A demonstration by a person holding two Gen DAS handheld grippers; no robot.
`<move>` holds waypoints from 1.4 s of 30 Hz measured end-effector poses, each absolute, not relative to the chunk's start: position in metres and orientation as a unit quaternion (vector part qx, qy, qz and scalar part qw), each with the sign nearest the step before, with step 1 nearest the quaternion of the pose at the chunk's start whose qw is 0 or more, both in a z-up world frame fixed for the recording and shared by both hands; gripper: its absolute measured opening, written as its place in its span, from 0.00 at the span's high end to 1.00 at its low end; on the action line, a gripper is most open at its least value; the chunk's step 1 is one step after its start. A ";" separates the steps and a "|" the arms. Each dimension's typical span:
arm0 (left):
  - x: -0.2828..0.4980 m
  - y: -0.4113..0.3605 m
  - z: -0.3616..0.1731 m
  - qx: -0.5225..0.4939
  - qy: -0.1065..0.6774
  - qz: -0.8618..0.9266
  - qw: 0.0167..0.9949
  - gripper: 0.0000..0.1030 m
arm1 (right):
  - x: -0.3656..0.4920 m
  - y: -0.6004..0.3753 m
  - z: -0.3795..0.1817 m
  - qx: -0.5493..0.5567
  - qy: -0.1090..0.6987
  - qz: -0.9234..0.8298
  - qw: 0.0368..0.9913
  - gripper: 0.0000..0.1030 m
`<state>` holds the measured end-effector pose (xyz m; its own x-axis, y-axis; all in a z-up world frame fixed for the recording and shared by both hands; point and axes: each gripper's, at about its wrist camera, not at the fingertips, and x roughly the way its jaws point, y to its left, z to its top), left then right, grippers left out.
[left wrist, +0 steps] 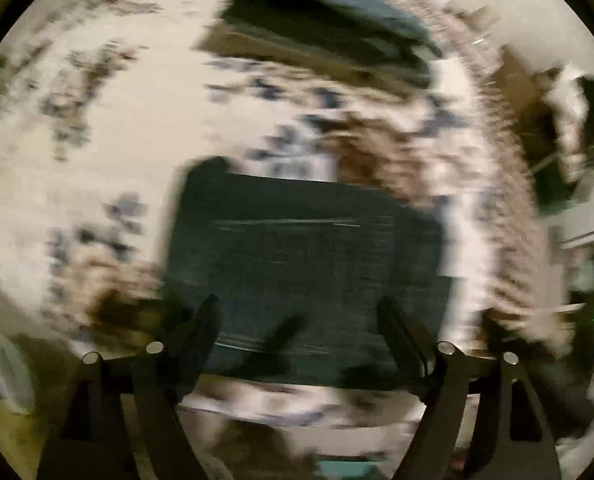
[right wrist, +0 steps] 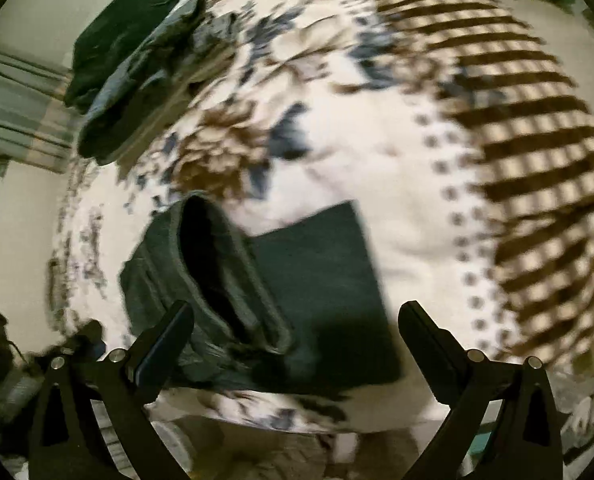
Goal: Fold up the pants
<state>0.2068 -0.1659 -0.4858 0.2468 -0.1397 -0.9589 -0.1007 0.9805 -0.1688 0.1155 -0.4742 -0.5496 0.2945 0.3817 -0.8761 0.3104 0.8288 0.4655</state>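
Dark green folded pants (right wrist: 321, 296) lie flat on a floral bedspread (right wrist: 397, 160), below and between the right gripper (right wrist: 297, 320) fingers, untouched. Both the right and left gripper (left wrist: 299, 312) stand open, holding nothing. Farther off, a pile of dark clothes (right wrist: 137, 56) rests near the bed's left edge.

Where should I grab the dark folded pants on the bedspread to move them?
Grip the dark folded pants at the thick waistband end, coming from above with the open right gripper. That rolled edge stands proud; the flat end lies flush on the bedspread.
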 end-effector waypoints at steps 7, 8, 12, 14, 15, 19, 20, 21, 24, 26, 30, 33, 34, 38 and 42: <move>0.221 -0.121 -0.512 -0.057 0.622 0.046 0.779 0.24 | 0.161 -0.421 -0.572 0.265 0.610 0.093 0.741 0.00; 0.223 -0.118 -0.514 -0.053 0.622 0.048 0.780 0.24 | 0.167 -0.414 -0.577 0.258 0.616 0.100 0.737 0.00; 0.229 -0.110 -0.518 -0.041 0.619 0.056 0.783 0.24 | 0.188 -0.389 -0.601 0.233 0.640 0.116 0.723 0.00; 0.231 -0.109 -0.518 -0.040 0.619 0.058 0.783 0.24 | 0.192 -0.383 -0.607 0.227 0.646 0.112 0.721 0.00; 0.231 -0.107 -0.519 -0.041 0.619 0.059 0.782 0.24 | 0.193 -0.383 -0.608 0.228 0.644 0.109 0.722 0.02; 0.229 -0.104 -0.521 -0.051 0.623 0.063 0.778 0.24 | 0.192 -0.375 -0.599 0.232 0.627 0.122 0.734 0.58; 0.229 -0.104 -0.521 -0.054 0.624 0.064 0.777 0.24 | 0.190 -0.372 -0.594 0.223 0.623 0.108 0.742 0.77; 0.228 -0.103 -0.522 -0.059 0.626 0.064 0.775 0.24 | 0.187 -0.372 -0.589 0.215 0.618 0.096 0.750 0.83; 0.225 -0.103 -0.519 -0.075 0.629 0.061 0.772 0.24 | 0.177 -0.383 -0.575 0.240 0.605 0.090 0.754 0.89; 0.223 -0.103 -0.516 -0.084 0.627 0.059 0.773 0.24 | 0.168 -0.393 -0.563 0.255 0.597 0.088 0.756 0.90; 0.224 -0.103 -0.506 -0.104 0.617 0.051 0.778 0.24 | 0.145 -0.426 -0.544 0.284 0.586 0.059 0.756 0.90; 0.227 -0.103 -0.503 -0.122 0.614 0.043 0.779 0.24 | 0.131 -0.460 -0.540 0.309 0.583 0.027 0.751 0.90; 0.229 -0.103 -0.503 -0.126 0.614 0.041 0.778 0.24 | 0.127 -0.471 -0.539 0.314 0.582 0.018 0.750 0.90; 0.237 -0.109 -0.507 -0.142 0.615 0.028 0.775 0.24 | 0.114 -0.520 -0.540 0.325 0.578 -0.028 0.748 0.90; 0.252 -0.118 -0.517 -0.154 0.619 0.016 0.770 0.24 | 0.110 -0.552 -0.552 0.322 0.585 -0.056 0.742 0.90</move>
<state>0.2515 -0.1184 -0.5167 0.2338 -0.1657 -0.9581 -0.2160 0.9519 -0.2174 0.1096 -0.5523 -0.5522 0.3103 0.2934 -0.9042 0.4604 0.7858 0.4129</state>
